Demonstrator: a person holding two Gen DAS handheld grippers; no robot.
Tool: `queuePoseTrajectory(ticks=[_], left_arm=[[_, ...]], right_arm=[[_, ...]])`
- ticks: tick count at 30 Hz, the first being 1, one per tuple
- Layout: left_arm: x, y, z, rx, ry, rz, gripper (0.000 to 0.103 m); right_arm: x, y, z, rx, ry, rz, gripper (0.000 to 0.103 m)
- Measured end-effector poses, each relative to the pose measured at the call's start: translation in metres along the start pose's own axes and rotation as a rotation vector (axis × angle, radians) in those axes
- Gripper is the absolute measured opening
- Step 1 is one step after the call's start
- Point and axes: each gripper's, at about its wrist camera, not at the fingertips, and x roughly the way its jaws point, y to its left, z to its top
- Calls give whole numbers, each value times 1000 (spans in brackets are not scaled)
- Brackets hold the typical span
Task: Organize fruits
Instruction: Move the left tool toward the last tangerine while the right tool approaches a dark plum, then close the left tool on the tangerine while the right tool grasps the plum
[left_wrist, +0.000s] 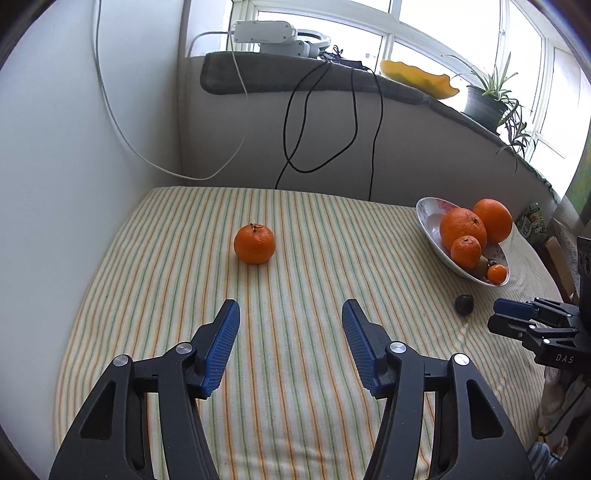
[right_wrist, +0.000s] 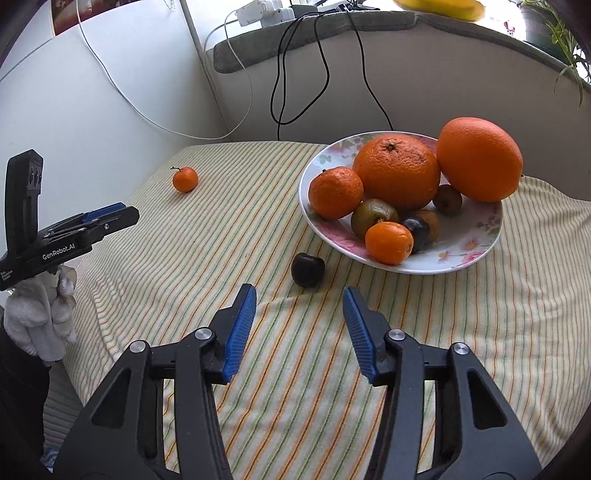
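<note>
left wrist view: you look down across the table (left_wrist: 295, 369) toward its far-left corner.
right wrist view: you face the plate (right_wrist: 461, 258) closely.
shared: mandarin (left_wrist: 255, 244), plum (right_wrist: 307, 270).

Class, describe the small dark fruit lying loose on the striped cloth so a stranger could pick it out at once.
Start at the white flowered plate piled with fruit on the striped tablecloth. Just off its near rim, on the cloth, sits the small round dark purple fruit. Unlike the loose orange mandarin farther off, it is almost black.

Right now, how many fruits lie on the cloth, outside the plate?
2. A mandarin lies far left on the cloth; a dark plum lies just before the plate. None seems hidden.
</note>
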Motion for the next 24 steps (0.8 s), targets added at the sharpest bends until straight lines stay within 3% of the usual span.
queuePoseTrajectory(ticks=[8,24], left_arm=[[31,14,24,-37,21,7,55],[68,18,32,-59,64,17,55]], right_arm=[[11,-9,2,27,26,11,43],[32,-3,13,18,50,-28,38]])
